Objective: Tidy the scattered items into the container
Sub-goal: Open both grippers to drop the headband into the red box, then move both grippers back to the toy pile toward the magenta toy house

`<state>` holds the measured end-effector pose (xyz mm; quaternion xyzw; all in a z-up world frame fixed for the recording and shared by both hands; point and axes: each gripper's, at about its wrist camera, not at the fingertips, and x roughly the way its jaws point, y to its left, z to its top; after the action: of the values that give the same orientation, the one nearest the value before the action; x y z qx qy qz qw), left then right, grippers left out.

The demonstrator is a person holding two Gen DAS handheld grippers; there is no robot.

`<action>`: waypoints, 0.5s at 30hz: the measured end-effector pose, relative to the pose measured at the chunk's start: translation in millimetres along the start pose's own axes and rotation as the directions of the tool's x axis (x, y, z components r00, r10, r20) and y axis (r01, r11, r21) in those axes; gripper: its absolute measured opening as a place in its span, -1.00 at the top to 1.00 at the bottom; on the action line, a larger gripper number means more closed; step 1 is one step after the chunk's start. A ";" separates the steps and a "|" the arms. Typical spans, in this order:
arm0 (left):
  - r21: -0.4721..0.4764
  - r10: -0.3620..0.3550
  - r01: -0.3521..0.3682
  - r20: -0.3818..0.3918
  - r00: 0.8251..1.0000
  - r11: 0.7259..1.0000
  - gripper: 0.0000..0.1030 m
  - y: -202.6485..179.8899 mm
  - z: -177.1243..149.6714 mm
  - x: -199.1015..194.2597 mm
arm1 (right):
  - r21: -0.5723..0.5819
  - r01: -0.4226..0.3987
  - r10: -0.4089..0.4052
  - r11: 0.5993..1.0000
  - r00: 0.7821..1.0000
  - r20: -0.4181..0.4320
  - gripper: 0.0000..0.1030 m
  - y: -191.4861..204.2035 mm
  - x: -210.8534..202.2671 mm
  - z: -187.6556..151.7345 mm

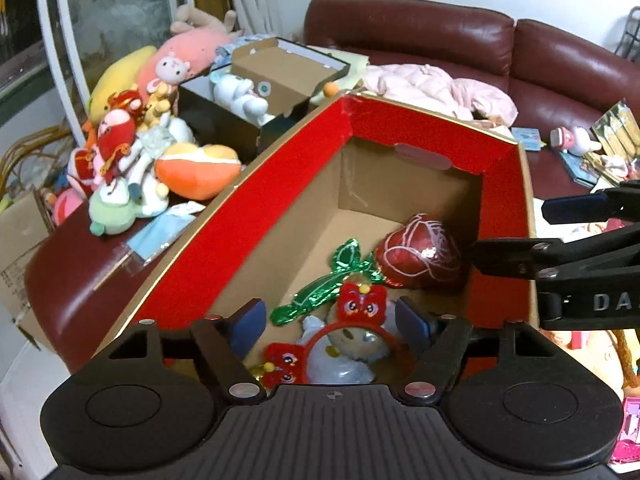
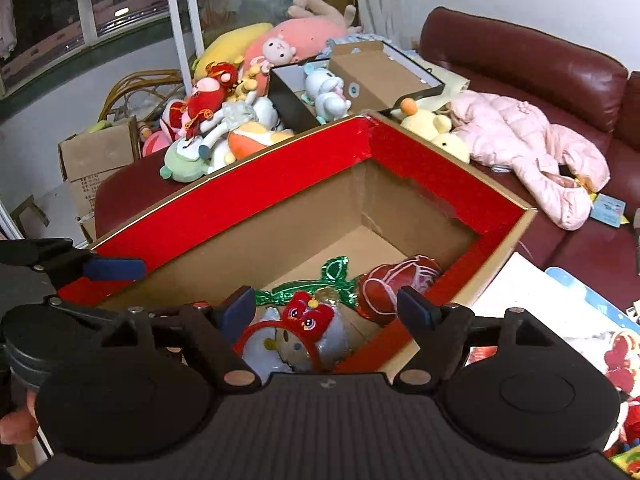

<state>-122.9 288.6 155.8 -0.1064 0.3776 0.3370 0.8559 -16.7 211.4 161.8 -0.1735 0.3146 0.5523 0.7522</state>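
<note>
The red headband (image 1: 340,332) with lion faces is lying over a pale doll (image 1: 344,354) inside the red-lined box (image 1: 400,120), on a maroon sofa (image 1: 560,60). Left gripper (image 1: 330,320) and right gripper (image 2: 330,308) are both standing spread, holding nothing.

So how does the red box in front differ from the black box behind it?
The red box is larger and nearer, with red inside walls; the black box is smaller with dark walls. The red box holds a foil rose and headband; the black box holds a white plush. Both are open.
</note>
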 end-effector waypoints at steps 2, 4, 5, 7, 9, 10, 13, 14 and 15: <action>0.012 -0.002 0.002 0.008 1.000 1.000 -0.62 -6.8 0.1 -0.5 | -0.004 0.008 -0.008 1.000 1.000 0.007 -0.60 -4.8 -6.5 -0.7; 0.024 -0.006 0.006 0.013 1.000 1.000 -0.62 -12.2 0.5 -1.2 | -0.001 0.020 -0.020 1.000 1.000 0.012 -0.61 -10.0 -11.9 -1.3; 0.032 -0.011 0.010 0.015 1.000 0.999 -0.62 -14.7 1.0 -1.7 | 0.003 0.025 -0.025 1.000 1.000 0.013 -0.61 -12.7 -14.1 -1.5; 0.052 -0.018 0.017 0.021 1.000 0.999 -0.62 -21.6 2.7 -3.5 | 0.011 0.035 -0.035 0.999 0.999 0.018 -0.61 -17.8 -17.7 -2.0; 0.072 -0.023 0.021 0.031 0.999 0.997 -0.62 -27.3 3.7 -6.2 | 0.022 0.045 -0.046 0.999 0.999 0.024 -0.62 -22.9 -20.5 -2.8; 0.084 -0.028 0.025 0.037 0.999 0.996 -0.62 -31.4 4.3 -7.9 | 0.029 0.050 -0.050 0.998 0.998 0.026 -0.62 -26.2 -22.2 -3.6; 0.121 -0.053 0.047 0.047 0.997 0.991 -0.67 -44.0 5.0 -13.4 | 0.045 0.067 -0.069 0.997 0.997 0.030 -0.62 -35.8 -27.9 -6.9; 0.131 -0.065 0.058 0.050 0.997 0.990 -0.69 -47.8 4.7 -15.1 | 0.051 0.073 -0.075 0.996 0.997 0.032 -0.62 -39.0 -30.0 -8.3; 0.146 -0.077 0.068 0.055 0.996 0.987 -0.70 -53.7 4.5 -17.3 | 0.056 0.080 -0.081 0.995 0.996 0.033 -0.62 -42.1 -32.3 -10.0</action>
<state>-93.5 241.7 167.4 -0.0481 0.3709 0.2805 0.8840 13.8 168.0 172.2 -0.1555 0.3090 0.5157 0.7838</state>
